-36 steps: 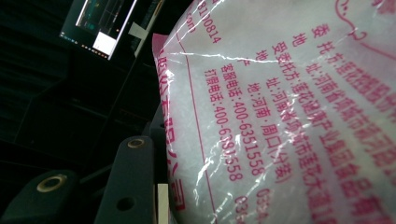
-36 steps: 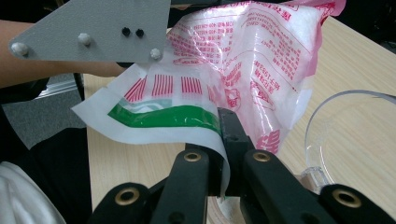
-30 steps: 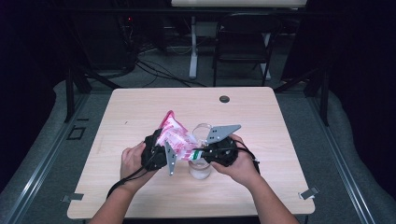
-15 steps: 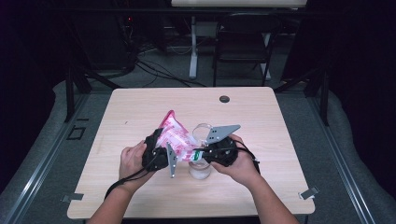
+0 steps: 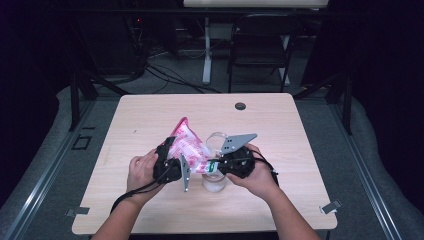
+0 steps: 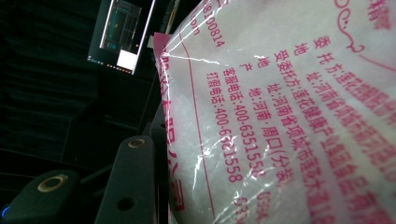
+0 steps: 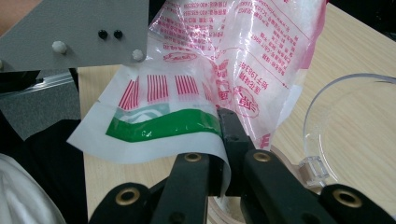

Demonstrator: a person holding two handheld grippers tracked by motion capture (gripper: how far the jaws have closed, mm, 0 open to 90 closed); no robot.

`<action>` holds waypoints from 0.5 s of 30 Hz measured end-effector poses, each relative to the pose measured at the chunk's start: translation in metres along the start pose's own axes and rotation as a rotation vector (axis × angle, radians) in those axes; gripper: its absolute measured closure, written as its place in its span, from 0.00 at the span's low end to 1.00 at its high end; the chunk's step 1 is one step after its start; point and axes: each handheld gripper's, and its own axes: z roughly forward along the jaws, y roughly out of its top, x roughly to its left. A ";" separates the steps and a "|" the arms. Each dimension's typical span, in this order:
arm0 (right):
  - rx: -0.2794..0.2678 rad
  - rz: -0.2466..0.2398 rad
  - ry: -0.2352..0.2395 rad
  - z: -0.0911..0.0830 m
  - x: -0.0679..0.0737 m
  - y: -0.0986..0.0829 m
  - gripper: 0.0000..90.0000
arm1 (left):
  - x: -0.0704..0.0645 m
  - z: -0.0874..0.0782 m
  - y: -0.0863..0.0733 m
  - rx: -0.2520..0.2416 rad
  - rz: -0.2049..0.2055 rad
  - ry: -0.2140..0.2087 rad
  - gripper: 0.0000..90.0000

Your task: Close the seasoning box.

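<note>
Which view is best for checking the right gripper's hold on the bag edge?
The right gripper view: the jaws of the right gripper are closed on the bag at its white-and-green edge. The high view shows both grippers at the bag above a clear cup, the pinch too small. The left gripper view shows printed plastic close up.

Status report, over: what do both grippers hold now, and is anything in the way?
Both grippers, left and right, shut on pink-printed plastic bag of white powder. Bag lifted, tilted above clear plastic cup. Nothing in the way.

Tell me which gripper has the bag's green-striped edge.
The right gripper: its jaws are shut on the bag at the green-striped edge. The left gripper holds the bag's printed pink-and-white body instead.
</note>
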 end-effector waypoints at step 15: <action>0.007 0.011 0.000 0.000 -0.003 -0.002 1.00 | 0.002 -0.002 0.004 0.000 0.060 0.024 0.68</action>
